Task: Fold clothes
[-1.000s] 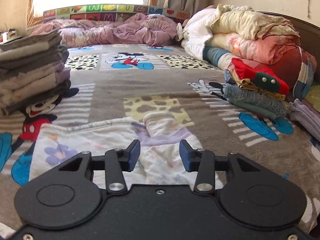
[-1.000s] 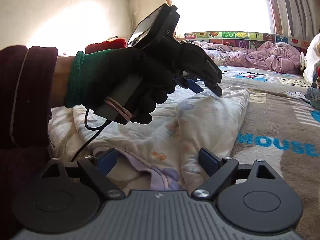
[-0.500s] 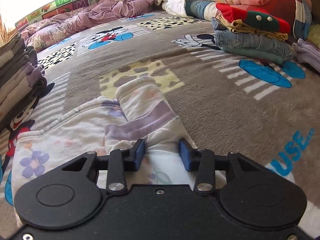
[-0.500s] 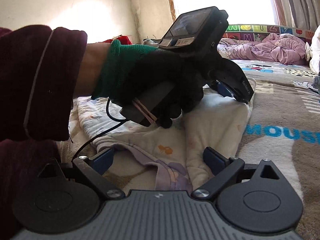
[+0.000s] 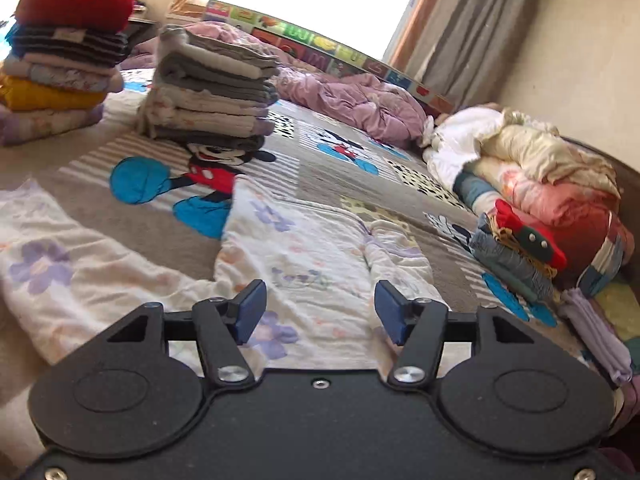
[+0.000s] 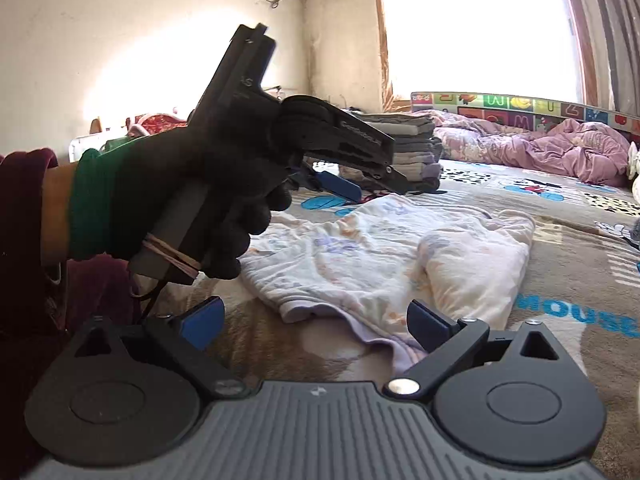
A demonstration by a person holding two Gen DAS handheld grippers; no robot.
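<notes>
A white floral garment lies spread on the cartoon-mouse blanket, one sleeve folded inward over its body. My left gripper hovers over its near edge. Its jaws are opening, and the cloth lies beneath them, not pinched. In the right wrist view a black-gloved hand holds the left gripper above the far left side of the garment. My right gripper stands wide at the lilac hem. Its jaws are closing slightly, and the pads press on nothing.
Two stacks of folded clothes stand at the back left. A heap of unfolded clothes and a small folded stack with jeans sit at the right. A purple quilt lies along the window end.
My left gripper has lifted off the folded sleeve, swung to the left and rolled, and its jaws have widened. The right gripper has drawn back a little from the garment.
</notes>
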